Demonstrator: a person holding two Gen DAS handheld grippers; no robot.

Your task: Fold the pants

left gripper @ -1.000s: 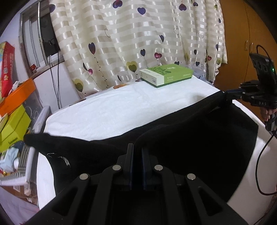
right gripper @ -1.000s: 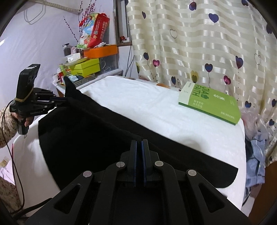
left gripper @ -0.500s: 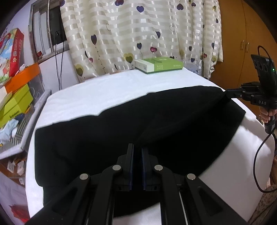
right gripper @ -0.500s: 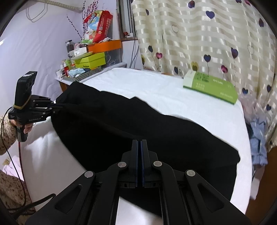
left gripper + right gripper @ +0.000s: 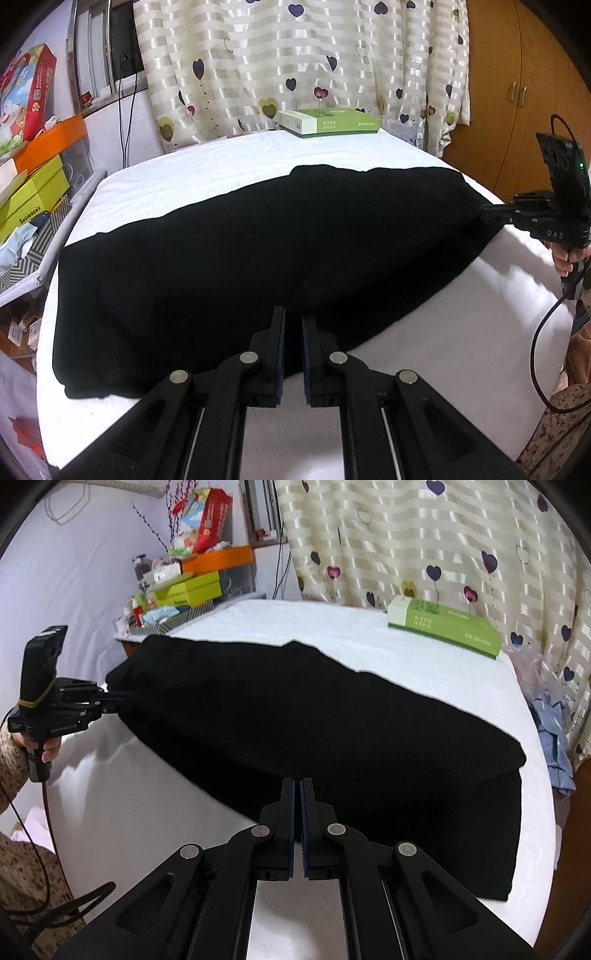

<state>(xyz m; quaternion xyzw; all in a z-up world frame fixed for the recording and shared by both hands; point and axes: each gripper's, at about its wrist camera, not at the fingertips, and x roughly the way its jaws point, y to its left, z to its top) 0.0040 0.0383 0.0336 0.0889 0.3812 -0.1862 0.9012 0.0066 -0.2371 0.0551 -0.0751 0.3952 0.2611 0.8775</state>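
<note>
Black pants (image 5: 258, 240) lie folded lengthwise across the white table, also in the right wrist view (image 5: 314, 716). My left gripper (image 5: 293, 321) is shut on the near edge of the pants at one end; it shows in the right wrist view (image 5: 114, 701) pinching the left end. My right gripper (image 5: 297, 786) is shut on the near edge at the other end; it shows in the left wrist view (image 5: 487, 214) at the right end of the cloth.
A green box (image 5: 328, 123) lies at the far side of the white table (image 5: 461, 350), before a heart-patterned curtain (image 5: 295, 55). Stacked boxes and clutter (image 5: 184, 587) stand off the left end. Blue clothes (image 5: 554, 734) lie past the right edge.
Both grippers have drawn the raised pants toward the near side and lowered them. The cloth went from hanging and stretched in the air to lying flat, doubled over on the table.
</note>
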